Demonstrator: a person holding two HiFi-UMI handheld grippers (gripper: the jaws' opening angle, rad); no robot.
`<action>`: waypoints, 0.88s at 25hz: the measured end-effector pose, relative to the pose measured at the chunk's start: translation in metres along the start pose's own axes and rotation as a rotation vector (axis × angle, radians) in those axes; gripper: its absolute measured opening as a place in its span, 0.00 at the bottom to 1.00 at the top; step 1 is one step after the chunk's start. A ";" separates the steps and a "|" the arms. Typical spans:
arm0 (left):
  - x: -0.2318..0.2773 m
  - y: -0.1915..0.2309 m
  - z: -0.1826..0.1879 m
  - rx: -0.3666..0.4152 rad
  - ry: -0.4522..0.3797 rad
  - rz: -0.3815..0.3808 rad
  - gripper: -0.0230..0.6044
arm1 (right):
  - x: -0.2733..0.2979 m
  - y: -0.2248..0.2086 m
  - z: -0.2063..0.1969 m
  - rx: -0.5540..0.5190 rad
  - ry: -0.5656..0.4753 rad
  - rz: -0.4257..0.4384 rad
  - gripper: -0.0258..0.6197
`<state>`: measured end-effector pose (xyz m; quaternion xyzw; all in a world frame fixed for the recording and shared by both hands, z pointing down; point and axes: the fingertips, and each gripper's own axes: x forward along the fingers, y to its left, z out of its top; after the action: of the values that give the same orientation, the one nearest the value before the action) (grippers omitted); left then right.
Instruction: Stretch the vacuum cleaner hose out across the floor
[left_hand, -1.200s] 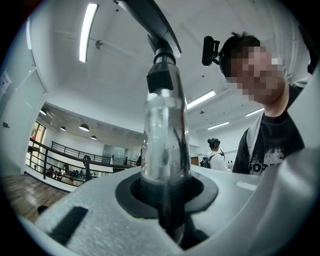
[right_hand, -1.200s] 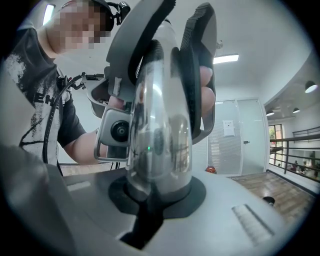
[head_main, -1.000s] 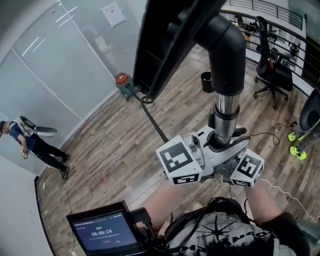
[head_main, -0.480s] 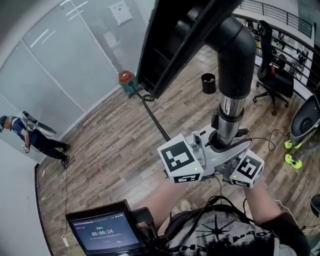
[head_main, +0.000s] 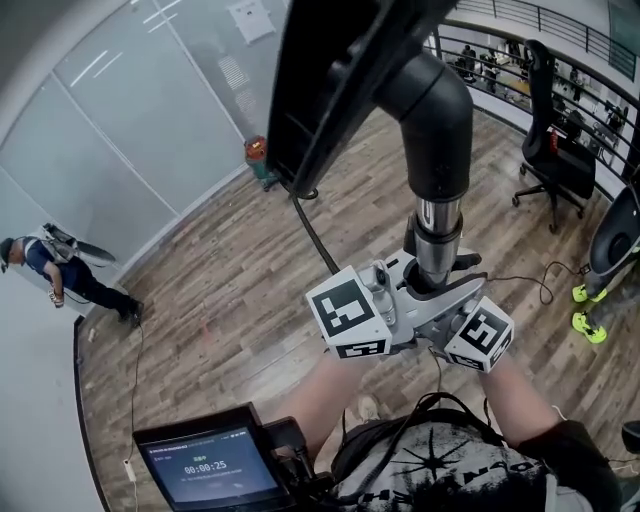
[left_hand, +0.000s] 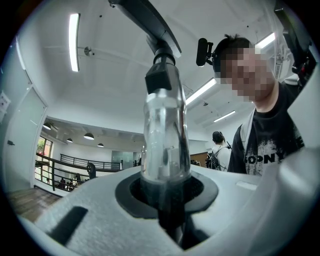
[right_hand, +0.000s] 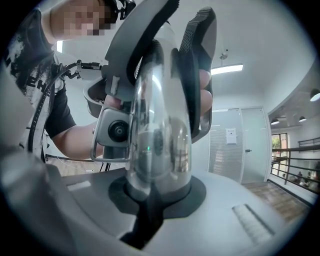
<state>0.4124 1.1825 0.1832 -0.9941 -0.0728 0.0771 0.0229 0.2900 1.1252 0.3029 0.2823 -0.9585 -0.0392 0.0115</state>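
The left gripper (head_main: 408, 300) is shut tight on a shiny tube (head_main: 437, 232). The right gripper (head_main: 452, 302) is shut on the same tube from the other side. The two grippers sit right next to each other. In the left gripper view and the right gripper view, the jaws hug the tube all the way round.

The tube sticks up out of the grippers. On top of it is a black bend (head_main: 436, 105). A wide black head (head_main: 335, 85) sits above the grippers and leans off to the left.

The hose (head_main: 316, 240) is thin and black. It lies on the wood floor (head_main: 230, 290), far below the grippers and out past the left gripper. It runs in an almost straight line away from the left gripper to the vacuum (head_main: 258, 156), with a small loop close to the vacuum. The near end goes out of sight behind the left gripper.

The vacuum stands by a glass wall (head_main: 130, 120), well away from both grippers. A black chair (head_main: 552, 130) stands far off past the right gripper. A person (head_main: 60, 275) stands far to the left of the left gripper. A small screen (head_main: 215, 468) is low down, on the left gripper's side.
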 end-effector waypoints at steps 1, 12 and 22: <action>-0.001 0.003 -0.002 -0.001 0.001 0.006 0.18 | 0.002 -0.001 -0.002 0.003 0.000 0.004 0.12; -0.029 0.036 -0.012 0.010 0.026 0.069 0.18 | 0.040 -0.015 -0.013 0.030 -0.014 -0.017 0.12; -0.059 0.058 -0.014 -0.025 0.008 0.080 0.17 | 0.073 -0.017 -0.026 0.045 0.008 0.006 0.12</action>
<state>0.3654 1.1162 0.2026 -0.9967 -0.0341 0.0730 0.0079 0.2391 1.0701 0.3274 0.2795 -0.9600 -0.0163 0.0090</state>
